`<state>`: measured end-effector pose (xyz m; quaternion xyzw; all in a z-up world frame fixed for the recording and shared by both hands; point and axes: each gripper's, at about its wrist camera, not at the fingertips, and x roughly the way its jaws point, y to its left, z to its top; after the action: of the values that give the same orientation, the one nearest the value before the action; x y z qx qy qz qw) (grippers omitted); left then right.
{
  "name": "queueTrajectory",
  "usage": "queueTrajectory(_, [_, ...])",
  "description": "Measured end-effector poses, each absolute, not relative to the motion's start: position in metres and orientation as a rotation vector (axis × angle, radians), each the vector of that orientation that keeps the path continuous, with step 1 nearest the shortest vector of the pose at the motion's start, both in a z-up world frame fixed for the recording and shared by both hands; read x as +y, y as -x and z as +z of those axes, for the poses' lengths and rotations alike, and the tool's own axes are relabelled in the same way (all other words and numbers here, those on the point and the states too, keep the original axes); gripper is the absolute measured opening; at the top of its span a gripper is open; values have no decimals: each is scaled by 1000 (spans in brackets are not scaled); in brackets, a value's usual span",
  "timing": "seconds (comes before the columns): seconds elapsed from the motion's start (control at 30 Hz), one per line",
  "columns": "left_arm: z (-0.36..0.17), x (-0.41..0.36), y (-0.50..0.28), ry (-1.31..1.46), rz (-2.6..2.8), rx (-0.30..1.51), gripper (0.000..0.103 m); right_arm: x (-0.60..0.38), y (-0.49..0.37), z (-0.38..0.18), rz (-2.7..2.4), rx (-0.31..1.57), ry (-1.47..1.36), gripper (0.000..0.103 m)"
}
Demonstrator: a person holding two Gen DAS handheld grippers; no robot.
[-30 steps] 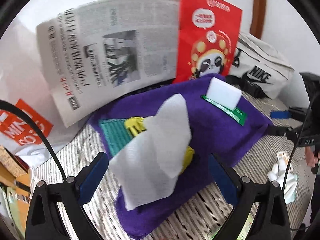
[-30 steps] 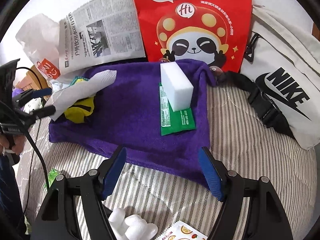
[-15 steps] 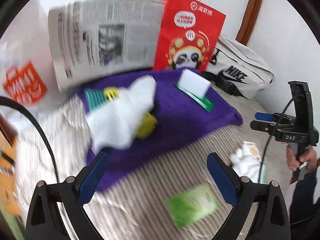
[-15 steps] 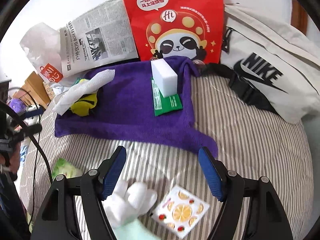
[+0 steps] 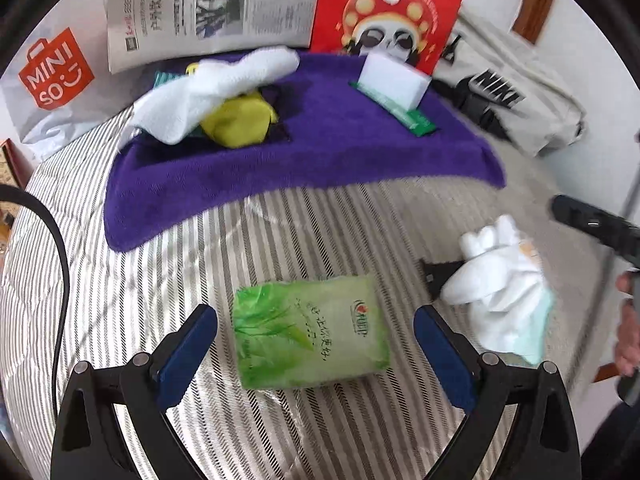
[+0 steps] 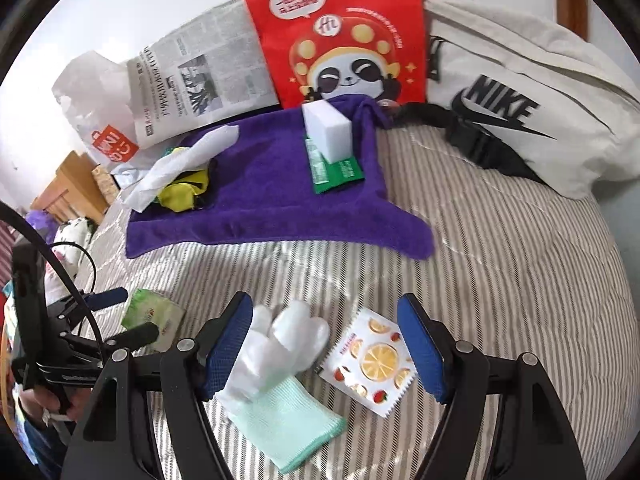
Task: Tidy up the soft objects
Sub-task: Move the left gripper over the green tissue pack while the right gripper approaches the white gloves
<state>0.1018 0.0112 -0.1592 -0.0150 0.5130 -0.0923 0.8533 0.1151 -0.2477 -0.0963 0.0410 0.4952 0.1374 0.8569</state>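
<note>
On the striped bed point(image 6: 500, 280), the white glove point(image 6: 276, 344), seemingly fingers-up toward the towel, lies between the wide-open, empty right hand-held gripper point(image 6: 326, 344).

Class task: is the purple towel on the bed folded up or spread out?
Spread out. The purple towel lies flat on the striped bed, with a white sponge block resting on top.

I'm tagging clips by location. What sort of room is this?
Probably a bedroom: the things lie on a striped quilted bed cover, with a wooden headboard against the white wall and shopping bags propped behind.
</note>
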Motion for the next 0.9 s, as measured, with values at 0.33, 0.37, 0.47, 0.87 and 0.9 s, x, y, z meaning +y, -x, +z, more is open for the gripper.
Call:
queueTrajectory(0.33, [-176,2,-87,-51,-98,978,101,-278,-111,-112,220,1078,-117,74])
queueTrajectory(0.37, [-176,2,-86,-49,-94,962,101,-280,-111,-114,219,1083,-122,74])
queueTrajectory(0.47, [-176,4,-85,-38,-88,951,101,-278,-110,-116,237,1082,-112,74])
queueTrajectory(0.87, [-179,4,-89,-42,-91,955,103,-270,-105,-125,251,1085,-59,74])
queueTrajectory(0.9, [-179,4,-88,-41,-91,955,103,-271,-105,-126,248,1087,-61,74])
